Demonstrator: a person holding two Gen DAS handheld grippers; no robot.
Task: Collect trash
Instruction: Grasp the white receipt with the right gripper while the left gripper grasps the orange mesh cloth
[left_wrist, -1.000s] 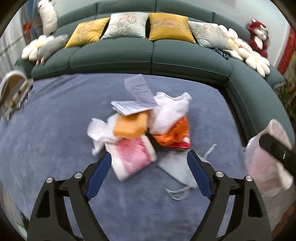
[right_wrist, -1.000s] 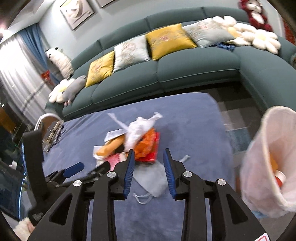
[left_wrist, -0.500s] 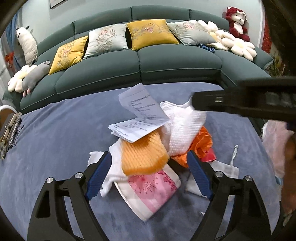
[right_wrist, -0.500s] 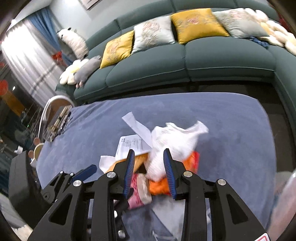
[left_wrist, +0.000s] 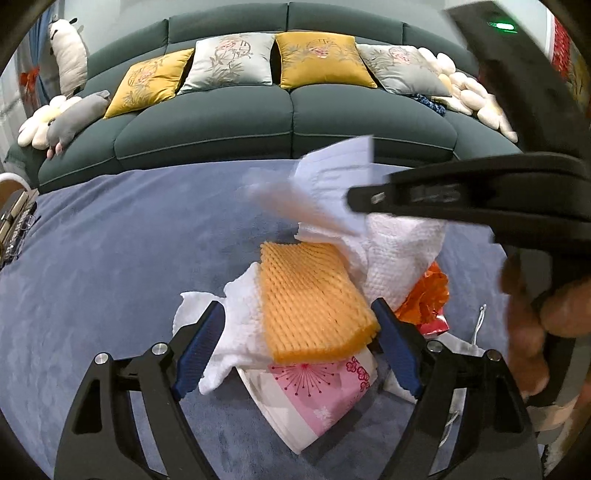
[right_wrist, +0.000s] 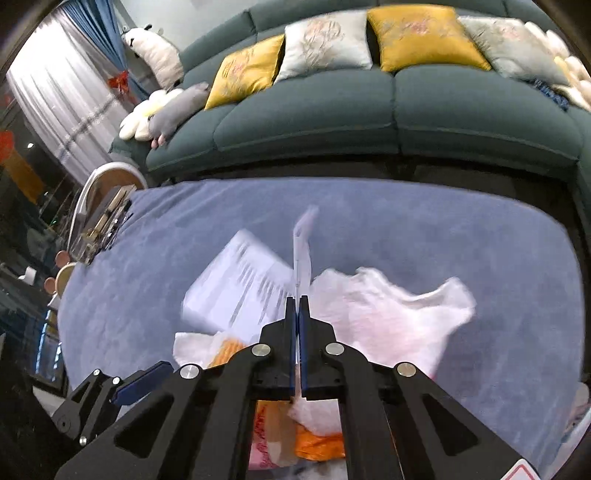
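Nearest the onlooker, the left claw (left_wrist: 297, 339) hangs low over the heap of trash with its blue pads (left_wrist: 201, 345) spread wide and gripping nothing — the orange foam net (left_wrist: 314, 299) lies directly between them, its long axis running away from the claw toward the sofa. Beneath the net sit a white tissue (left_wrist: 236, 332) on the left side and a pink flowered packet (left_wrist: 314, 387), whose corner points back under the claw. A straight descent and closure would, by my judgement, take the net across its short width.

Just beyond, the right claw (right_wrist: 298, 306) comes in from the right, level and side-on across the left wrist view. Its pads are pressed together on a printed paper sheet (right_wrist: 303, 251), which stands edge-up out of the tips; the rest of the paper is blurred and appears to fold down toward the pile. A white mesh wrapper (right_wrist: 388, 314) and an orange crumpled wrapper (left_wrist: 424, 295) lie below and to the right of that claw.

The whole heap rests on the blue-grey worktop (left_wrist: 110, 258). Farther back stands the dark green sofa (left_wrist: 288, 110) with its cushions — well apart from the trash. No bin shows clearly in either view.
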